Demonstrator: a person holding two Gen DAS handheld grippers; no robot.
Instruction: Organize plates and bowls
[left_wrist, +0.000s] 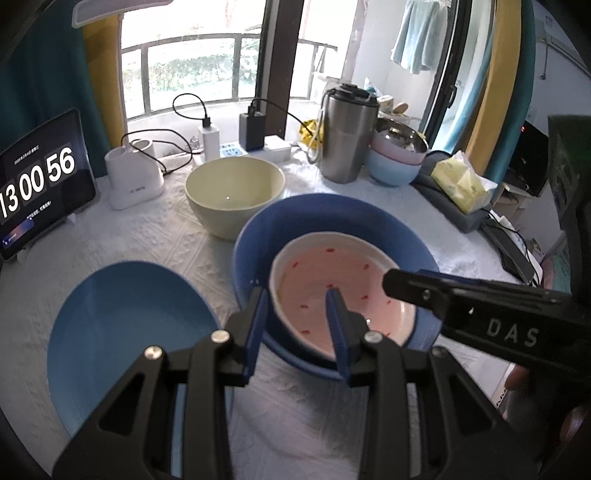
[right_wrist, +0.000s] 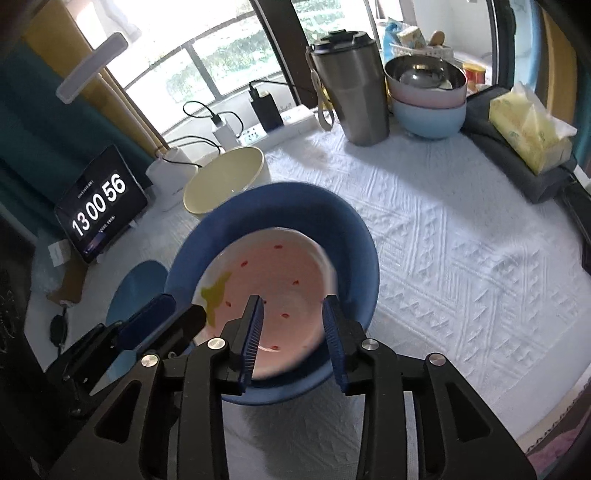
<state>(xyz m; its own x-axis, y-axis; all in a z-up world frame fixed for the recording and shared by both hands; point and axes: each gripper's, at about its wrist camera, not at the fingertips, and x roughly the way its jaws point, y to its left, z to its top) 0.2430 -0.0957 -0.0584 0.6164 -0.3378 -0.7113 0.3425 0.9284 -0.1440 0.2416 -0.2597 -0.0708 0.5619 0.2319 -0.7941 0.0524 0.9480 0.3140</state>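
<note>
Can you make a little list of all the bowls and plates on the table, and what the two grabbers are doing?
Pink bowl: sits inside the dark blue bowl
Cream bowl: empty, just behind the dark blue bowl
Light blue plate: flat on the cloth, to the left
Stacked bowls: far side, beside the steel tumbler
Left gripper: jaws apart, astride the pink bowl's near-left rim
Right gripper: jaws apart, over the pink bowl's right side
</note>
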